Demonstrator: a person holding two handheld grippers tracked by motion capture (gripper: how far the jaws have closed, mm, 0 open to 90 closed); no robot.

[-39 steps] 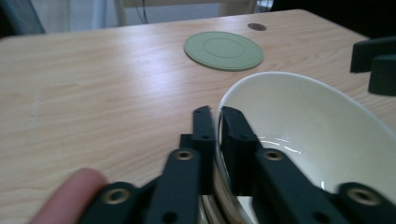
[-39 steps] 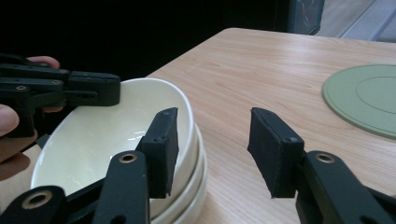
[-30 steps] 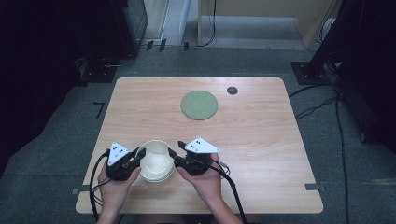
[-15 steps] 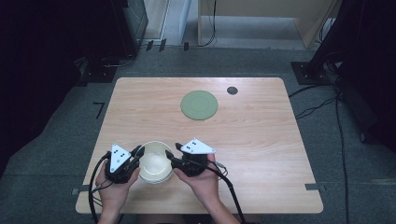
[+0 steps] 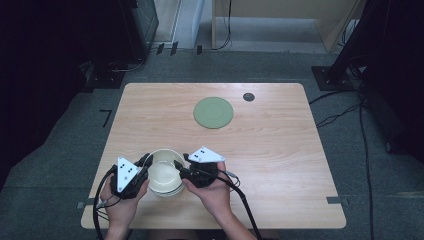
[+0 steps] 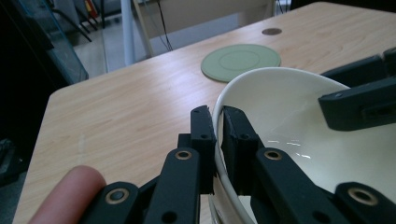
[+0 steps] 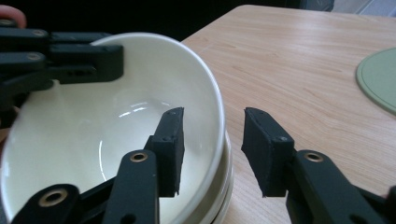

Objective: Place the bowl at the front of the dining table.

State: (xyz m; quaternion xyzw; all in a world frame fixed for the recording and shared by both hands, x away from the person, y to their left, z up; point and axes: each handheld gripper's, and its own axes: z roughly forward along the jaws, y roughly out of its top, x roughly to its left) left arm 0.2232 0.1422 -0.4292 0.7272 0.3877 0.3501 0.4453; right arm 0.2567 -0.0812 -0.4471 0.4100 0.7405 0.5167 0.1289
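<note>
High view: bowls (image 5: pixel 164 175) stacked at the counter's (image 5: pixel 280 150) near edge. Left fingers (image 6: pixel 203 135) clamped on the top rim. Right fingers (image 7: pixel 170 140), nearer than a second ago, open astride the opposite rim, likely about to grip.

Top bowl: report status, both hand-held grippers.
Left hand-held gripper shut on top bowl rim. Right hand-held gripper open, straddling opposite rim. Bowl sits on a stack. Green mat far off, nothing in the way.
</note>
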